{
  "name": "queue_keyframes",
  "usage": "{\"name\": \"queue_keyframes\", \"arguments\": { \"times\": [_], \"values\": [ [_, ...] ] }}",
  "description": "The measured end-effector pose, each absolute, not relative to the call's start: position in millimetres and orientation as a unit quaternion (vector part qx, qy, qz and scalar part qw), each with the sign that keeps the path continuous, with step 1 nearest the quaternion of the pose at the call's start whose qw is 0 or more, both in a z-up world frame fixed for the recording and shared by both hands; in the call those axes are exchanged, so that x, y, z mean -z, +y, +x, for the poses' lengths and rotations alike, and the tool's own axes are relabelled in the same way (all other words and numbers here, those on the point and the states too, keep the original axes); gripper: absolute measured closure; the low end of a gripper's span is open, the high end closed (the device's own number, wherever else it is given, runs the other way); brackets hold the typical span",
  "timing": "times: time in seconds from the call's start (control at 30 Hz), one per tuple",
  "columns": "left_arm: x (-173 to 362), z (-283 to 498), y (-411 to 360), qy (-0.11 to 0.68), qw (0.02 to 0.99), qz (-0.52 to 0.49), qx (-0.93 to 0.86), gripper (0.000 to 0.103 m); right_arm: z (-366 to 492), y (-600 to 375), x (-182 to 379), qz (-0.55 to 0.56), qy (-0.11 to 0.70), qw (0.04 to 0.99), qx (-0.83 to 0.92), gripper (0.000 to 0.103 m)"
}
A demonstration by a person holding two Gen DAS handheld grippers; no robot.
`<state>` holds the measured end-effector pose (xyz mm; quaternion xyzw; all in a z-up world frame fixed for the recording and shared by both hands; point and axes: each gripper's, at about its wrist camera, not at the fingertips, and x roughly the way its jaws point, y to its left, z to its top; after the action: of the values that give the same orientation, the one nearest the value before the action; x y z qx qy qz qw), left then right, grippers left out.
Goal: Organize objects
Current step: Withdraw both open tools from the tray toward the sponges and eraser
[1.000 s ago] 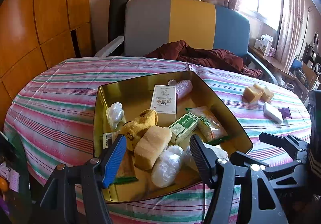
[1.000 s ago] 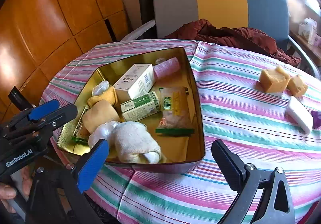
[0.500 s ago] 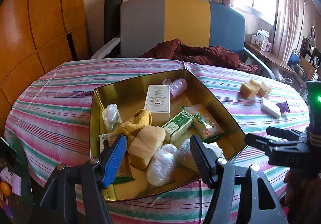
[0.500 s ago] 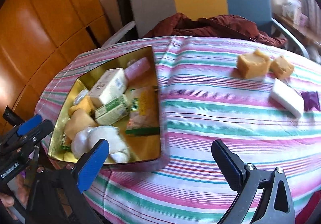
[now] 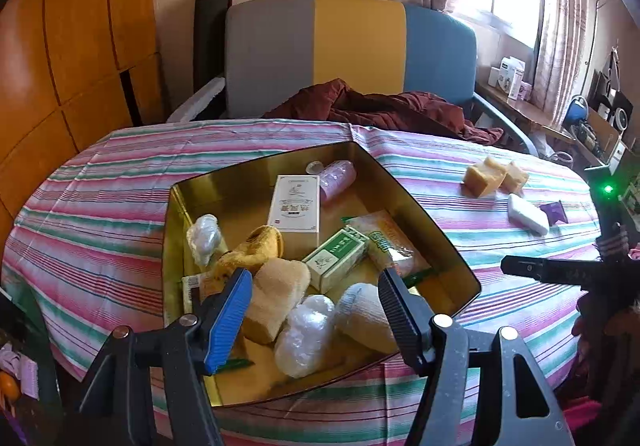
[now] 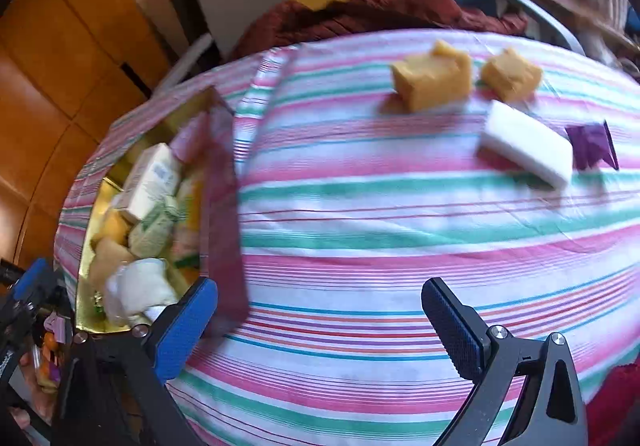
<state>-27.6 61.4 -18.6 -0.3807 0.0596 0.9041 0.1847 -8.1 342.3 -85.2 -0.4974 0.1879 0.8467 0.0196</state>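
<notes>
- Left tongs: fingers spread wide, nothing held. They sit at the lower centre of the left wrist view, over the near end of the gold tin; contact with its contents cannot be confirmed.
- Right tongs: fingers spread wide, nothing held. They sit at the bottom of the right wrist view, above the striped cloth of the bench. The blue pad lies close to the near corner of the tin.
- Gold tin: open-topped, standing on the bench at the centre of the left wrist view and at the left edge of the right wrist view.
- Tin contents, near end: a white cloth bundle, a clear plastic wad and a tan sponge block, packed side by side.
- Tin contents, middle: a green-and-white carton, a yellow cloth, a snack packet and a second plastic wad.
- Tin contents, far end: a white box lying flat, with a pink roll just beyond it.
- Outside the tin, upper right of the right wrist view: two orange sponge blocks near each other, a white bar just in front of them, and a purple wrapper beside the bar. All are well apart from the tin.
- This view is motion-blurred.
</notes>
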Motion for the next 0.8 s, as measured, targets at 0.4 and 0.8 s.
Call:
{"name": "queue_keyframes", "arguments": {
  "times": [0.4, 0.8],
  "values": [
    [16.2, -40.2, 75.1, 0.042, 0.227, -0.403, -0.885, 0.037, -10.8, 425.4, 85.6, -0.514, 0.192, 0.082, -0.832, 0.0],
    [-1.7, -50.7, 145.2, 0.083, 0.29, -0.395, -0.868, 0.037, 13.7, 529.9, 83.0, -0.429, 0.285, 0.202, -0.833, 0.0]
  ]
}}
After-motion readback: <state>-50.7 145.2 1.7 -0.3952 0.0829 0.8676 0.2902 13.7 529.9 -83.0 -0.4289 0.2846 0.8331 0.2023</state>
